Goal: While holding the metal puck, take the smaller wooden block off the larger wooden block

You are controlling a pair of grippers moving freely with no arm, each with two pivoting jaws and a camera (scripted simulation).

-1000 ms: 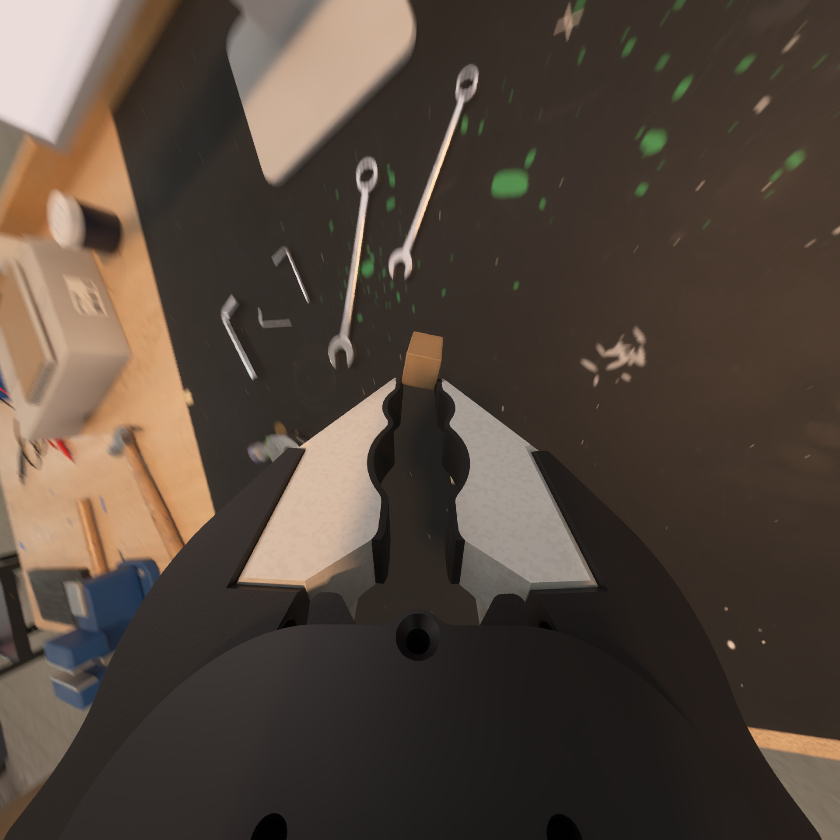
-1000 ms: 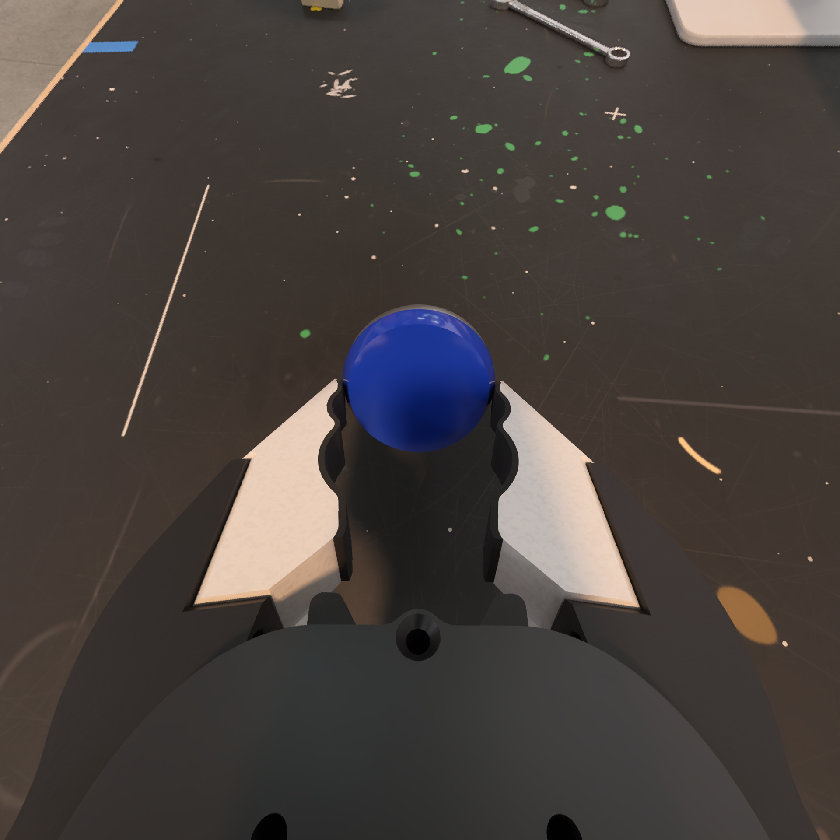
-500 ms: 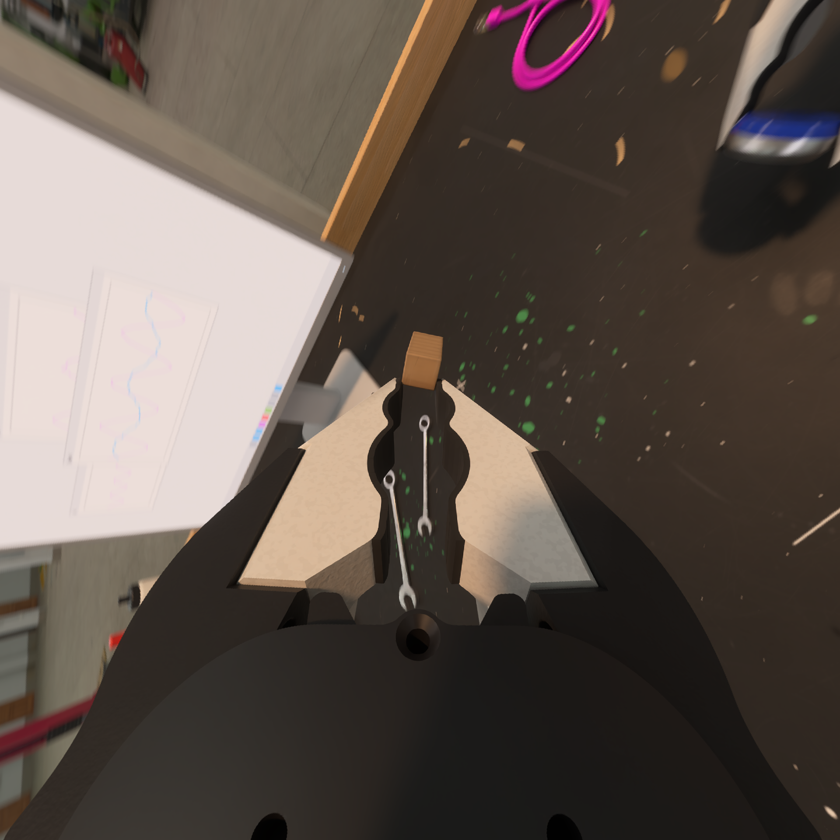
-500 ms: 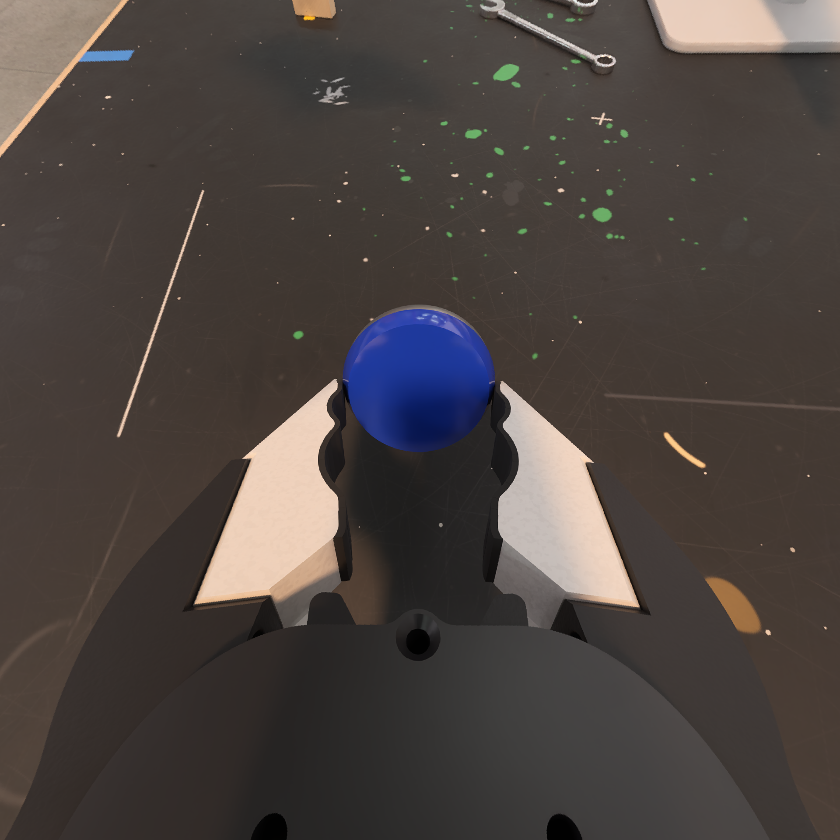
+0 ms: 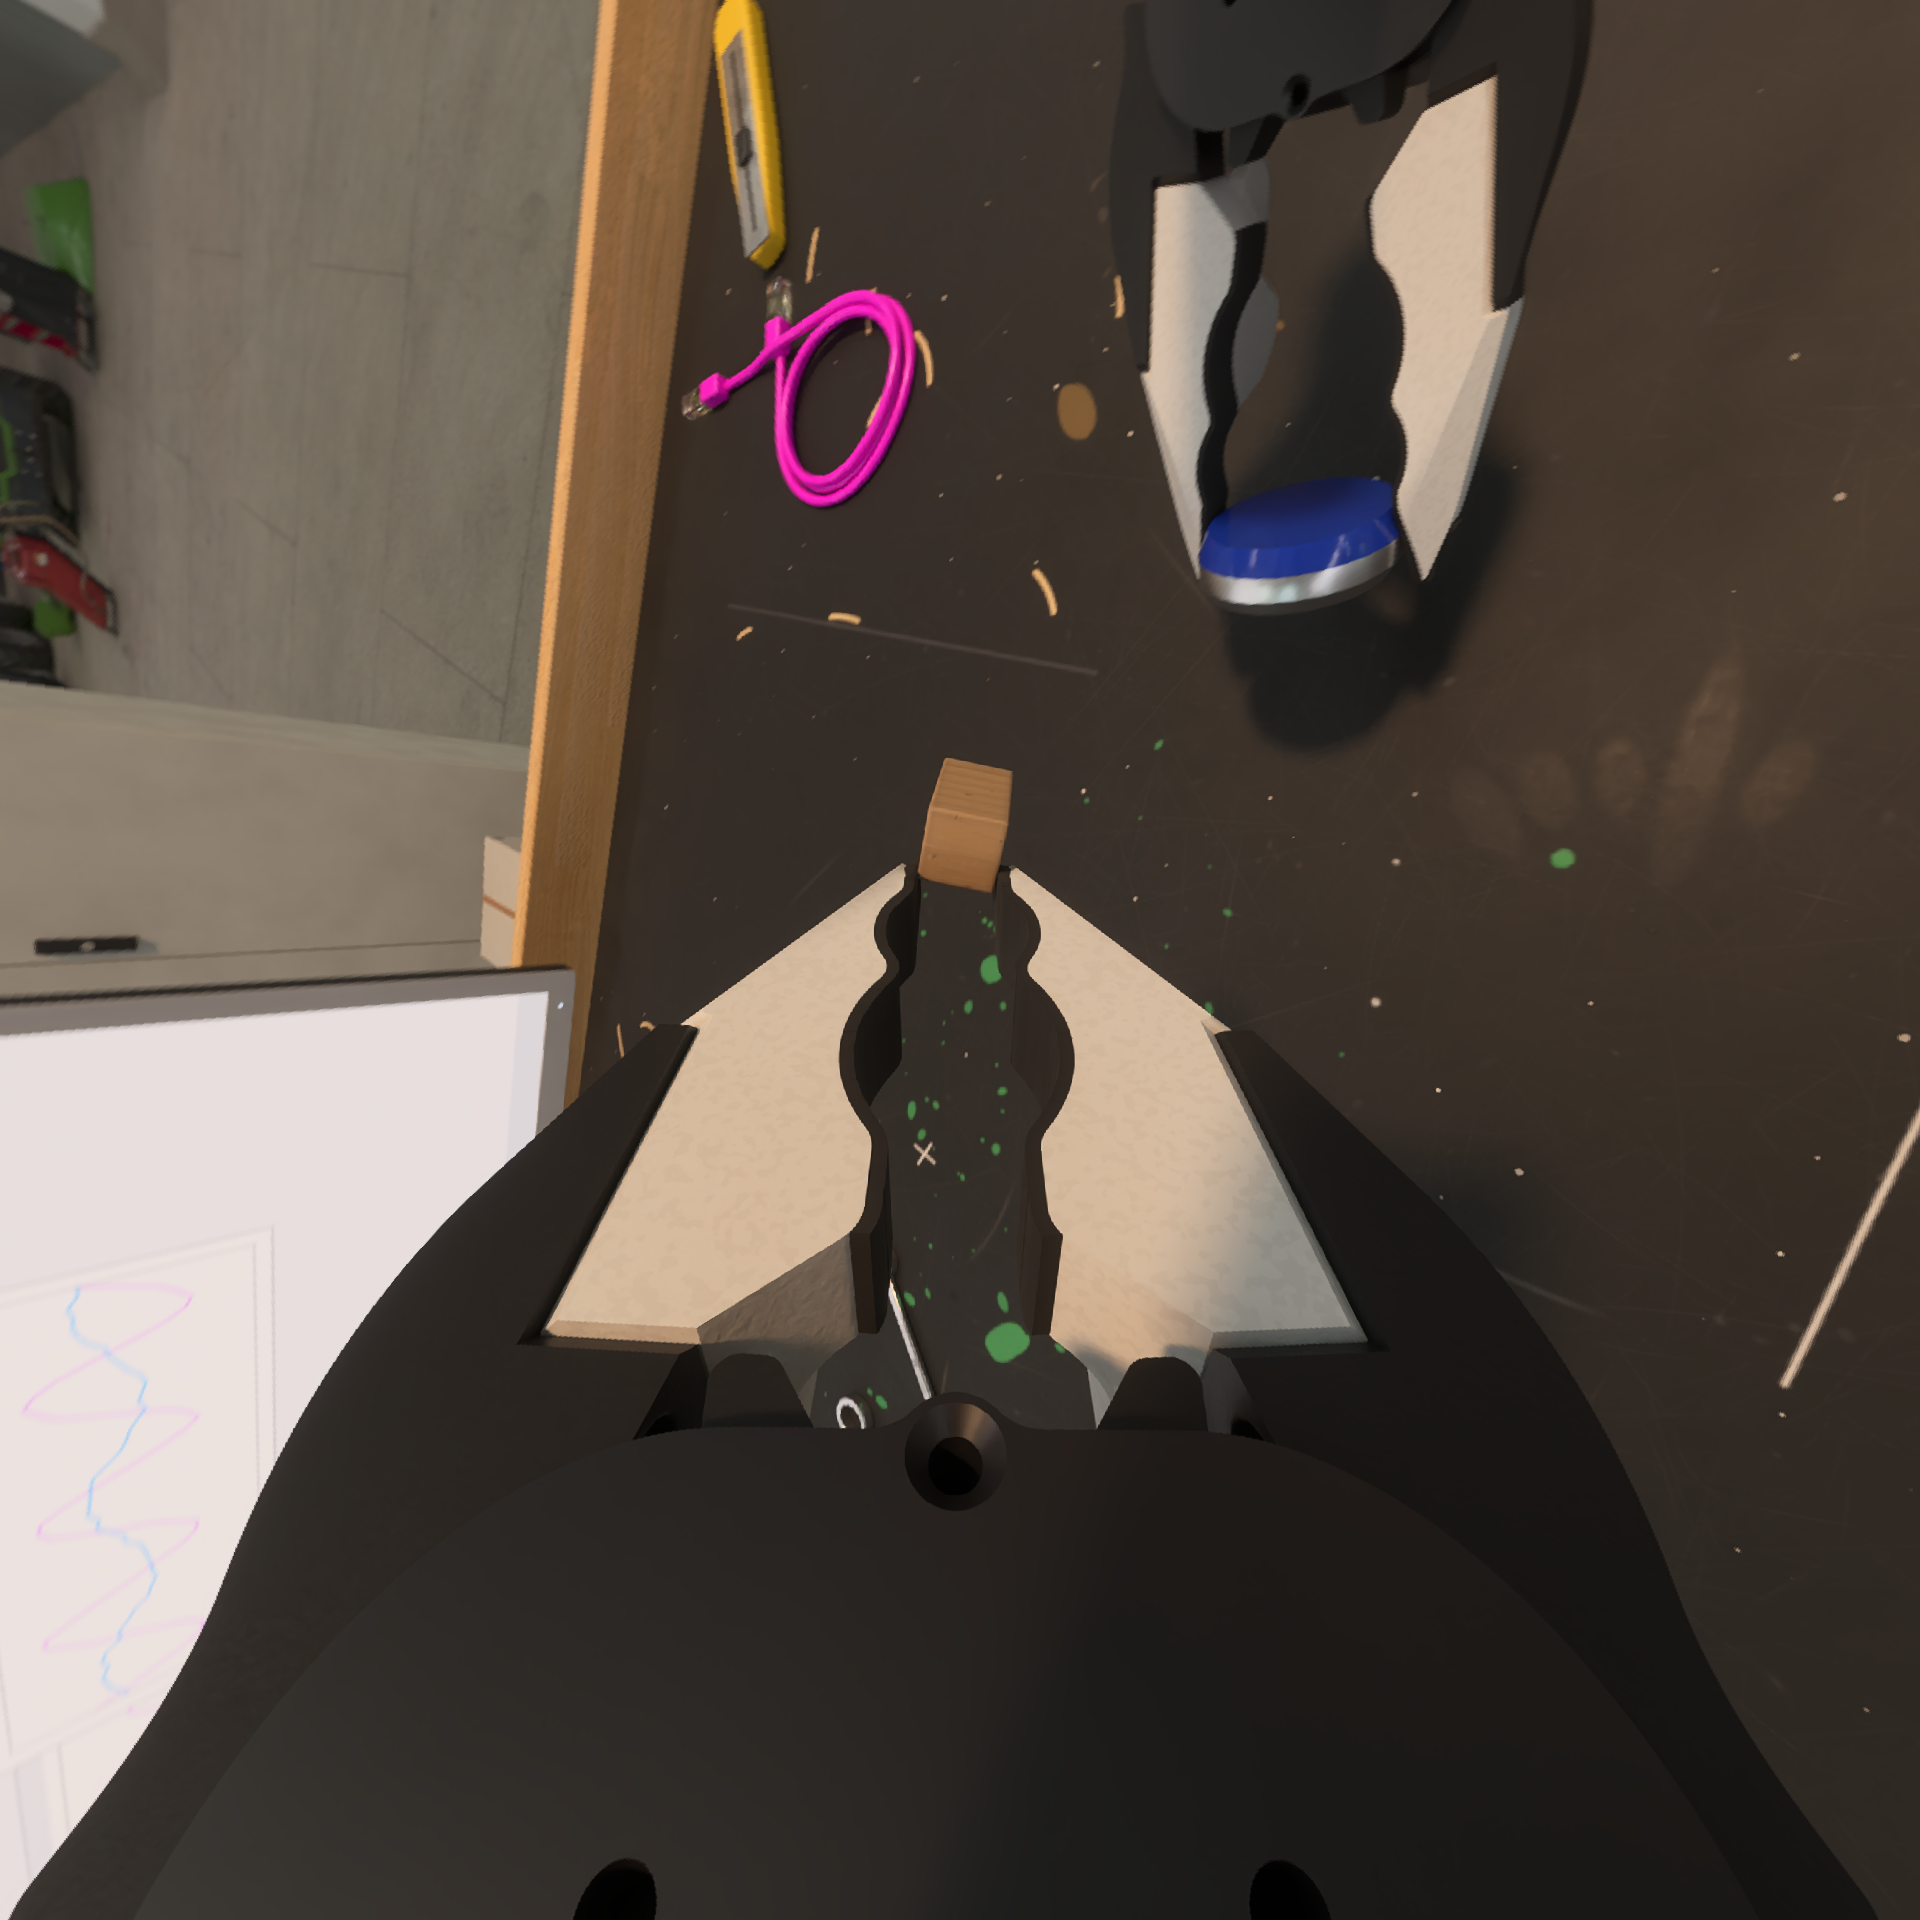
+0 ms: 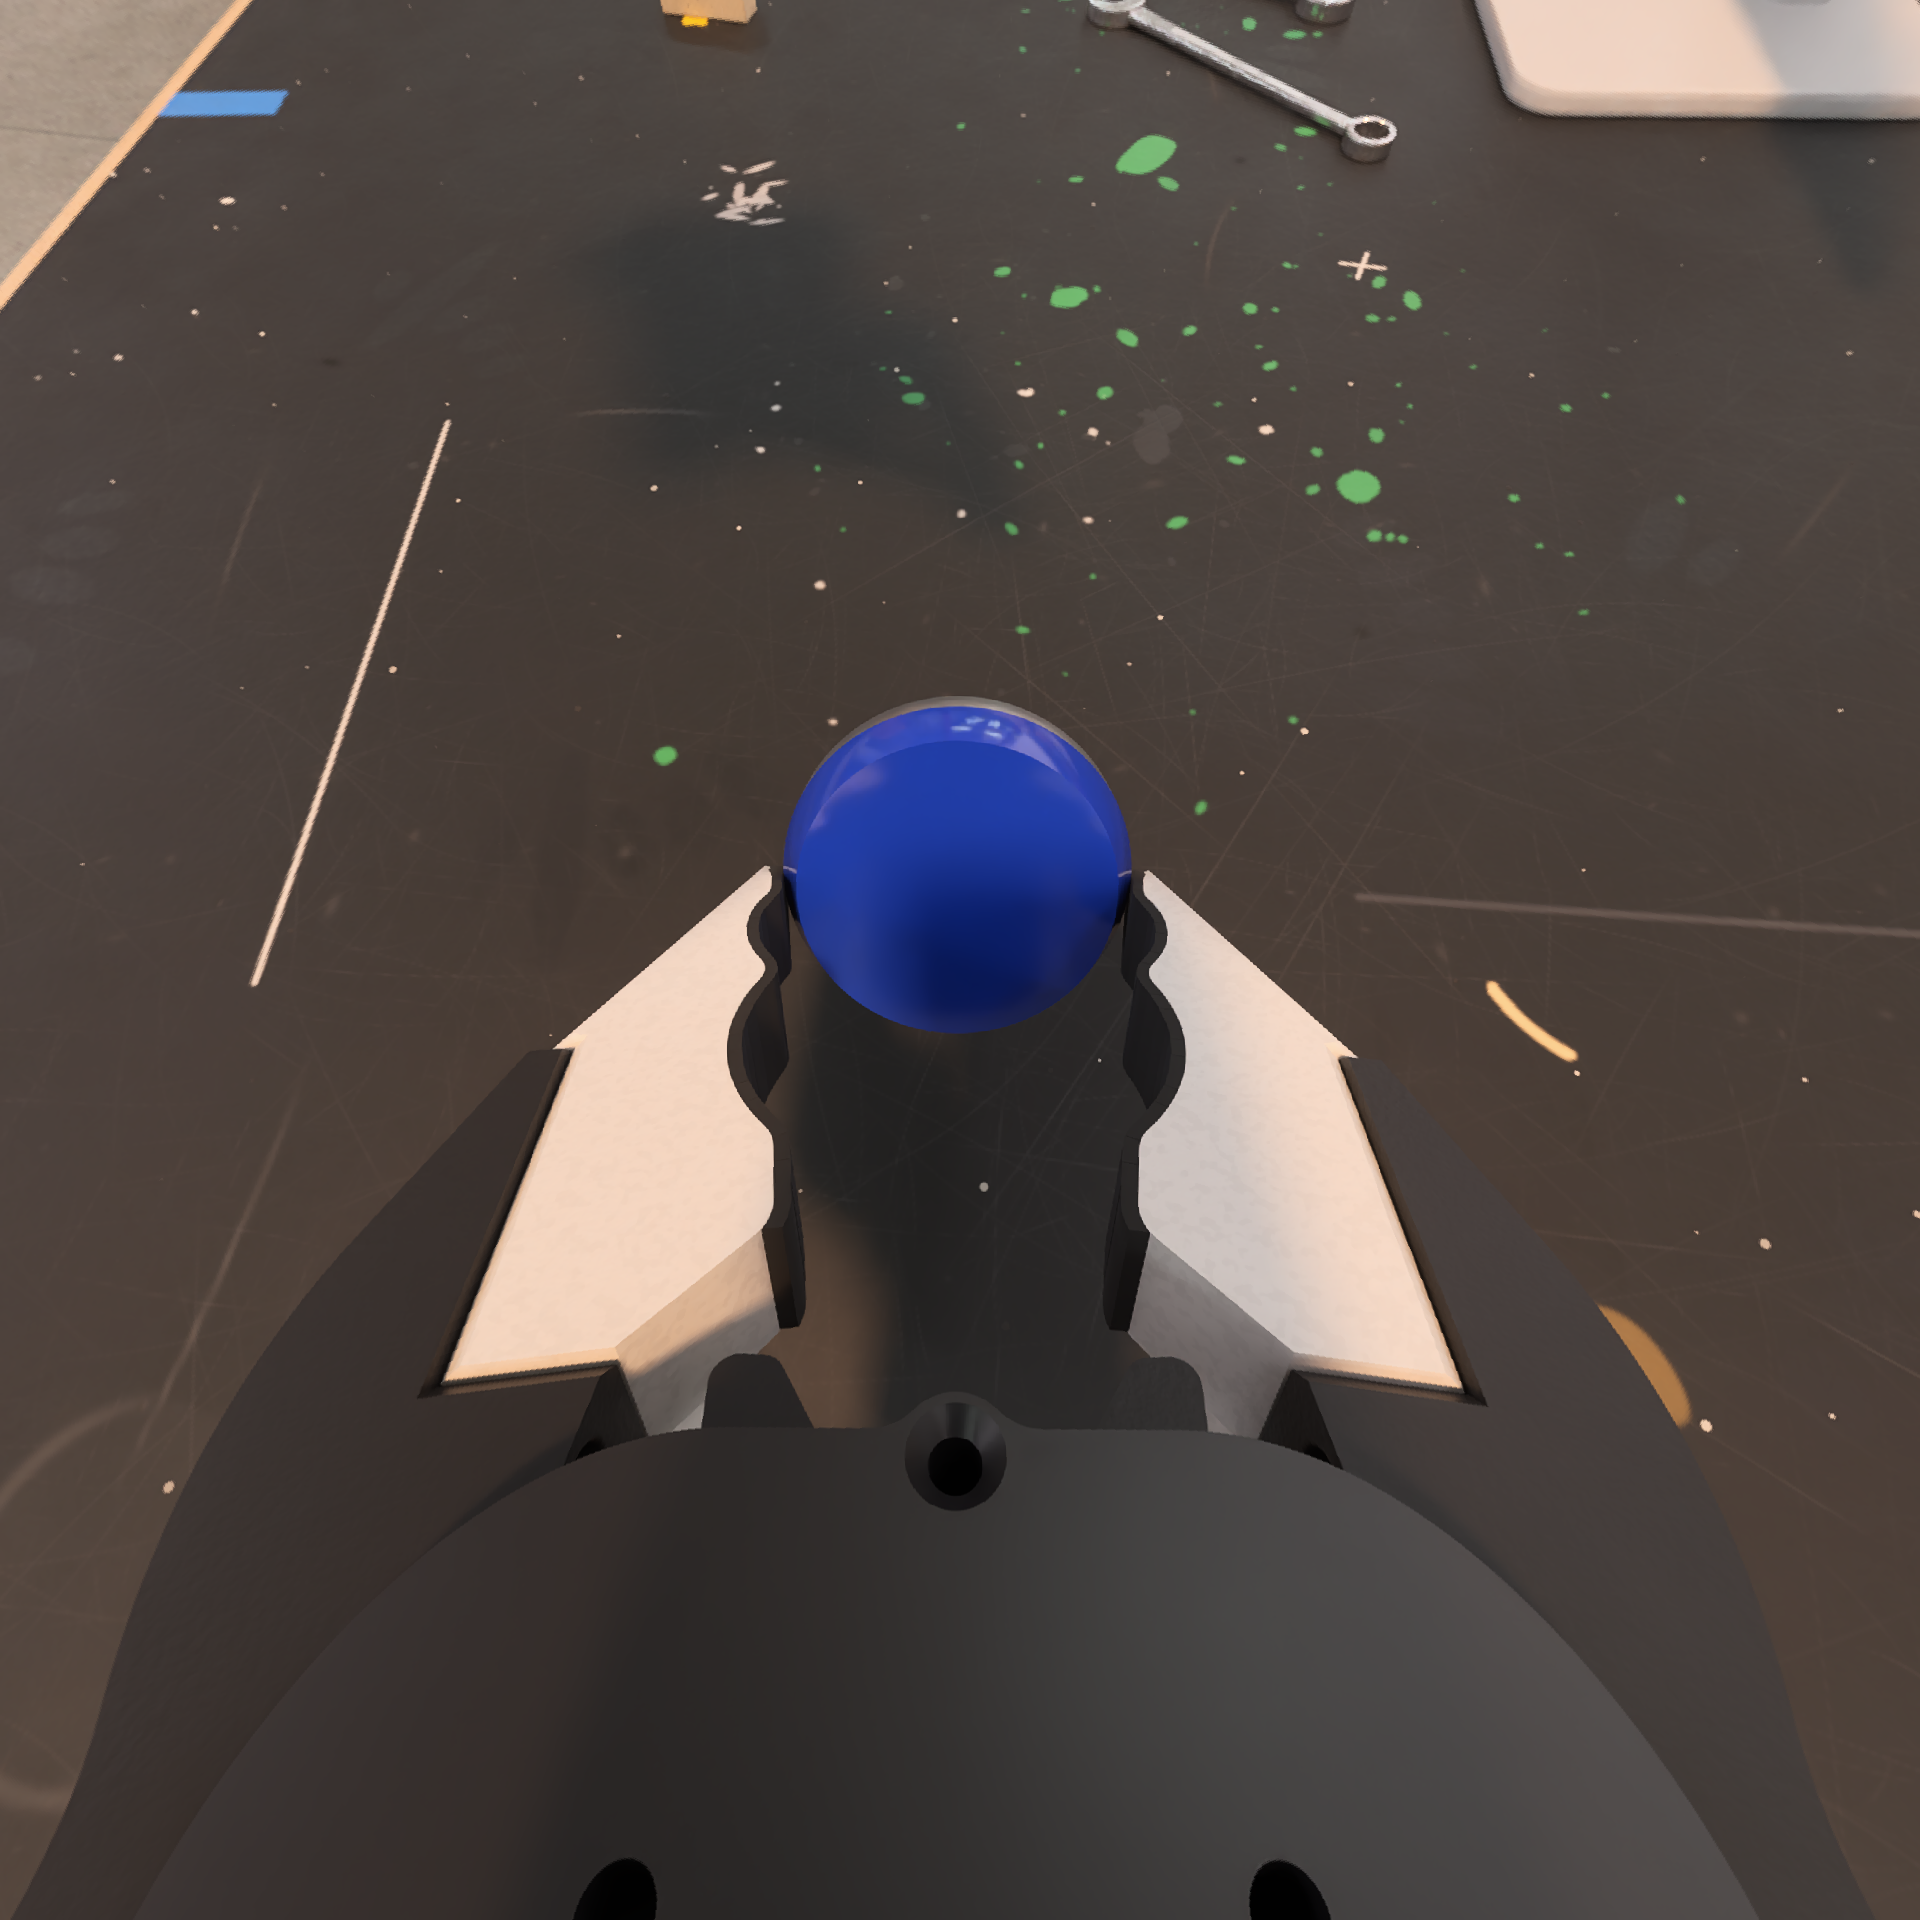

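A dark, paint-flecked table point(image 5: 1558, 1039) with a wooden edge fills the left wrist view. The left claw point(image 5: 964, 871) pinches the small block point(image 5: 966, 826) at its tips, long axis pointing straight ahead. Ahead and right, the right claw point(image 5: 1304, 561) holds the puck point(image 5: 1294, 540).

In the right wrist view, that claw point(image 6: 956, 883) grips the puck point(image 6: 956, 868) across its width, flat face up. To finish well, lower the block gently and keep the puck squeezed.

No writing can be read anywhere. A small white chalked cross point(image 6: 1361, 266) stands on the dark table point(image 6: 520, 727) at about one o'clock; the white screen point(image 5: 260, 1247) at eight o'clock bears only faint wavy lines.
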